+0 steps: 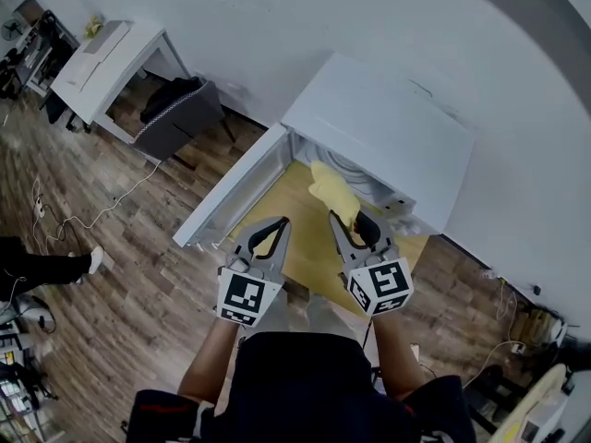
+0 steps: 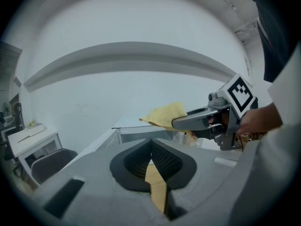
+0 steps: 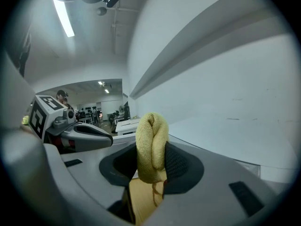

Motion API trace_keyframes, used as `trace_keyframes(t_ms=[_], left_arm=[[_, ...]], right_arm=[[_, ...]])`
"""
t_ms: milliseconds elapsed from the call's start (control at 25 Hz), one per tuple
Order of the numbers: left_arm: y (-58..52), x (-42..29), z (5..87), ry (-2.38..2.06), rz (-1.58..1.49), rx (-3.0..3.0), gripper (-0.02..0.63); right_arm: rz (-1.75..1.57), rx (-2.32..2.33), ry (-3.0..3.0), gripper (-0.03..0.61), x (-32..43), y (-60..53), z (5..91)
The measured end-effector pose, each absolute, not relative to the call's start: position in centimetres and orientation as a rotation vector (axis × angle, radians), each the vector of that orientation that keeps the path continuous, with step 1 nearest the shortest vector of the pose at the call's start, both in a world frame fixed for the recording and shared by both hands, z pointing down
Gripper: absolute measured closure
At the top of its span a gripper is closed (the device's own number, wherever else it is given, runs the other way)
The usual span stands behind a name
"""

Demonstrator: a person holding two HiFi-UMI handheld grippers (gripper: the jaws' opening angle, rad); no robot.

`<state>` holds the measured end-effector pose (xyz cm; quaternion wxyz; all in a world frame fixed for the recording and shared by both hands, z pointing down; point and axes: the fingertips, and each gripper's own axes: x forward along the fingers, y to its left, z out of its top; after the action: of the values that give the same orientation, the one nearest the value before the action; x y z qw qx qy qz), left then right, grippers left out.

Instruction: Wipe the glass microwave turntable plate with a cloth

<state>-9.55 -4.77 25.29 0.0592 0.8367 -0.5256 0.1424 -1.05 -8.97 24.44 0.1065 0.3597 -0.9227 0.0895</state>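
Cloth [image 1: 331, 192]: yellow, folded, at frame centre, its end poking past the jaws that clamp it.
Right gripper [image 1: 355, 232]: closed on the cloth, lower centre-right.
Left gripper [image 1: 268, 238]: jaws together, nothing between them, just left of the right one.
Microwave [image 1: 388, 127]: white, upper centre, on the wooden table [image 1: 305, 257]; door [image 1: 231, 197] swung open toward the left.
Turntable plate: not clearly made out; only pale curved lines show inside the cavity.
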Motion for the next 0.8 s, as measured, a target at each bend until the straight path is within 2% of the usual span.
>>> trace_keyframes(t_ms=[800], left_arm=[[-8.2, -9.2, 33.3, -1.400, 0.476, 2.576, 0.598]], right_arm=[[0.342, 1.166, -2.551, 0.440, 0.3, -10.4, 32.3]])
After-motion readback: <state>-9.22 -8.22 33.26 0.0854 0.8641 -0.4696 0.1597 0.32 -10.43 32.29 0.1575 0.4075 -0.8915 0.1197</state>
